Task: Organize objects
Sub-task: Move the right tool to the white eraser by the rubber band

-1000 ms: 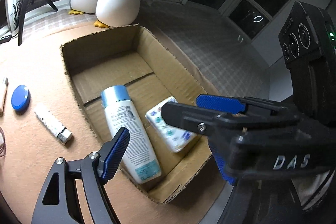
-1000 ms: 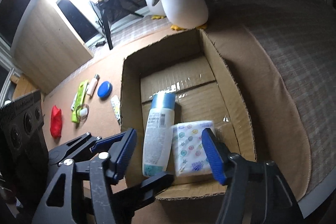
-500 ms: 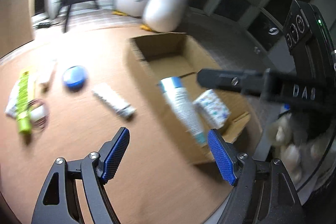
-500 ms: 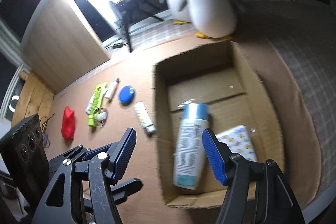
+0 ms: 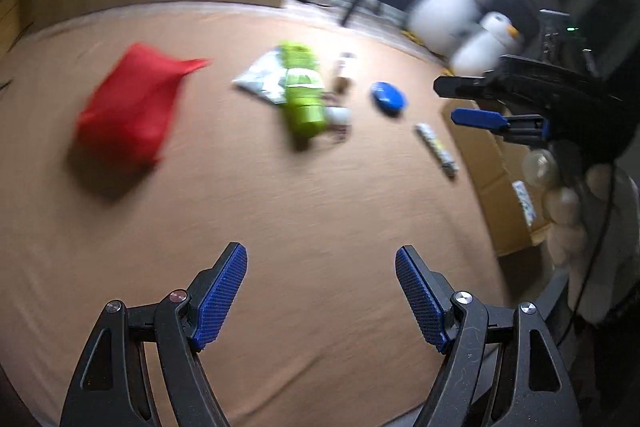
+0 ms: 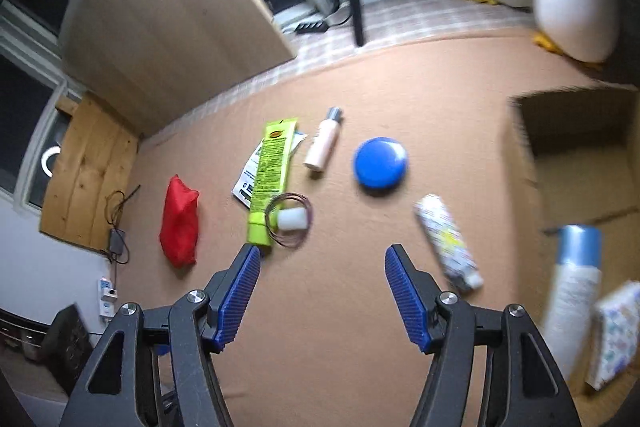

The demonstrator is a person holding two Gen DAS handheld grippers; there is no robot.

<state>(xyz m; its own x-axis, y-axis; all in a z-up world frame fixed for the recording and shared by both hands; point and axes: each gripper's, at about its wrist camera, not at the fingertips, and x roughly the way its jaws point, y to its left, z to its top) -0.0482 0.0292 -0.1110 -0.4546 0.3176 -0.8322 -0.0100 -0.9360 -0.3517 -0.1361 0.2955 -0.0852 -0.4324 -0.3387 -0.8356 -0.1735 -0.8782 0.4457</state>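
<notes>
Spanning bare tan cloth, both the left gripper and right gripper are held agape, unloaded; a blue disc is seen centre-frame, a cardboard box at right.

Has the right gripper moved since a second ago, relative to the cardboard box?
Yes. The right gripper has swung left, away from the cardboard box, which now sits at the right edge; it now faces the loose items on the mat.
</notes>
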